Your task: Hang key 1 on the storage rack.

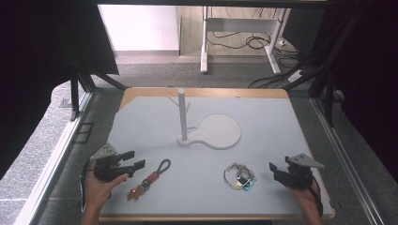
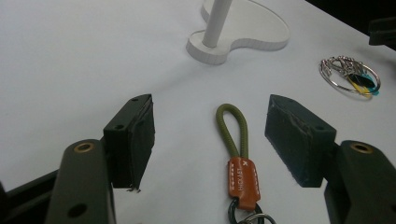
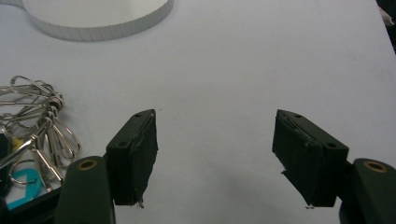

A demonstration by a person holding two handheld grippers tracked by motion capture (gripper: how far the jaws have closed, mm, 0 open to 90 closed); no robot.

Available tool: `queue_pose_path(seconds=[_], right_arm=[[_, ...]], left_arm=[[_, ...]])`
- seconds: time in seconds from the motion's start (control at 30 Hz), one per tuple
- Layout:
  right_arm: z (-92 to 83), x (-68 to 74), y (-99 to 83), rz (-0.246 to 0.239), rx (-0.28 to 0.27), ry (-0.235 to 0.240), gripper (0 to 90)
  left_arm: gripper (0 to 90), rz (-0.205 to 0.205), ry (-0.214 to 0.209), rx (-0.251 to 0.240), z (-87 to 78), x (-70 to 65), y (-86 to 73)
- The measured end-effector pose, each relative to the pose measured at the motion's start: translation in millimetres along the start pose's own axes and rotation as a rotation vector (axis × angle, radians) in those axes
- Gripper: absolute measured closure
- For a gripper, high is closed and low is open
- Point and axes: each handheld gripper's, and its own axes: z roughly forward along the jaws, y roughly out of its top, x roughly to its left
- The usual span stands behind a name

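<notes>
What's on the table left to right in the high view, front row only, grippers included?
Left gripper → key strap → key ring → right gripper. Both sets of jaws stand open, nothing between them.

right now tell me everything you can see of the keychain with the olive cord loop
The olive cord keychain lies flat on the pale table, near its front left. A looped olive cord runs into an orange leather-like sleeve with white stitching, then a dark ring and small metal pieces. It lies between the open left tongs, which do not touch it.
</notes>
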Motion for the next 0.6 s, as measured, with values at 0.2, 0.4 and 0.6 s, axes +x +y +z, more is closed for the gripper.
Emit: queue_pose_path(seconds=[0.2, 0.4, 0.6], right_arm=[[-2.3, 1.7, 0.8, 0.006, -0.009, 0.002, 31.1], [-5.2, 6.4, -0.3, -0.016, -0.01, -0.001, 31.2], [-5.9, 5.1, -6.4, -0.017, 0.008, -0.007, 31.1]], left_arm=[[35.6, 0.024, -0.009, 0.018, -0.4, -6.4, -0.2], [36.6, -0.017, -0.056, 0.044, -5.1, -5.8, 8.9], [37.7, 0.012, -0.096, 0.142, -0.2, -7.6, 15.1]])
